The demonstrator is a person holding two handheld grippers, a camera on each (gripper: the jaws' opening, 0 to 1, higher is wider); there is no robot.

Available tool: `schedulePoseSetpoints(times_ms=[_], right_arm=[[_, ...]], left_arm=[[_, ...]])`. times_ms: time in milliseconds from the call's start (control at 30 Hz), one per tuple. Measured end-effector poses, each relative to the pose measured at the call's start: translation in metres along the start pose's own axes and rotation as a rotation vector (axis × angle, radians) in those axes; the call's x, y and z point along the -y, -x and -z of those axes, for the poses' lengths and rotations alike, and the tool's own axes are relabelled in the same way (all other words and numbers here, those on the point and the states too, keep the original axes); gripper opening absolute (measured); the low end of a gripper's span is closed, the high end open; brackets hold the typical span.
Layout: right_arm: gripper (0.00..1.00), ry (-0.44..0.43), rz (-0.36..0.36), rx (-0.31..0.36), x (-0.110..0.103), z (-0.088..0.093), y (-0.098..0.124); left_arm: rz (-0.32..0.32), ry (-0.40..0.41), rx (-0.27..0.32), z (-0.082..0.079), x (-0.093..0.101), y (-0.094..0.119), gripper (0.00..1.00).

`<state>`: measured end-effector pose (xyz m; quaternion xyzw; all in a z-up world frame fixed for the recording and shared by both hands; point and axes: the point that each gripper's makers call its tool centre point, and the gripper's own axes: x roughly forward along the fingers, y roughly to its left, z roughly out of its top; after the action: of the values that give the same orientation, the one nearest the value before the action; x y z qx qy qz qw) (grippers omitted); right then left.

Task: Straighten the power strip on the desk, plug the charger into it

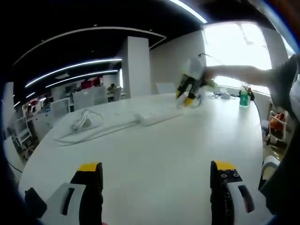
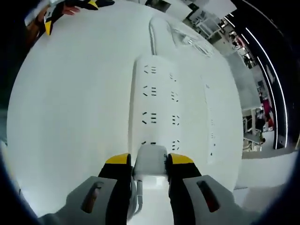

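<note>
A white power strip point(image 2: 157, 101) with several sockets lies lengthwise on the white desk point(image 2: 70, 108). Its cable point(image 2: 159, 28) runs off from the far end. My right gripper point(image 2: 150, 160) is shut on a white charger point(image 2: 151, 161), which is held right at the nearest socket of the strip. I cannot tell whether its pins are in. In the left gripper view the power strip point(image 1: 157, 115) lies mid-desk, with its cable point(image 1: 89, 126) looping off to the left. The right gripper point(image 1: 190, 89) hovers over the strip's right end. My left gripper point(image 1: 156, 168) is open, low over the bare desk.
A green bottle point(image 1: 243, 96) and small items stand at the desk's far right by the window. A person's arm point(image 1: 243, 75) reaches in from the right. The left gripper point(image 2: 56, 9) shows at the far corner. Office desks and chairs point(image 1: 61, 105) stand beyond the desk's left edge.
</note>
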<state>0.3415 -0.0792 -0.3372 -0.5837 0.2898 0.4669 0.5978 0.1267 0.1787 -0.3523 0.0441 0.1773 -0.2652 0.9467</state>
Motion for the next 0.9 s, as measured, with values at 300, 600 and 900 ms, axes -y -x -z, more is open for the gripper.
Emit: schedulePoseSetpoints(times_ms=[300, 600, 900], right_arm=[[0.28, 0.055, -0.041, -0.07, 0.001, -0.008, -0.003], [0.28, 0.053, -0.058, -0.083, 0.004, -0.01, -0.008], [0.28, 0.019, -0.057, -0.072, 0.003, -0.017, -0.008]], left_arm=[[-0.01, -0.006, -0.01, 0.002, 0.0, -0.002, 0.98], [-0.03, -0.021, -0.034, 0.006, -0.004, -0.002, 0.97], [-0.017, -0.013, -0.03, 0.007, -0.001, -0.007, 0.97]])
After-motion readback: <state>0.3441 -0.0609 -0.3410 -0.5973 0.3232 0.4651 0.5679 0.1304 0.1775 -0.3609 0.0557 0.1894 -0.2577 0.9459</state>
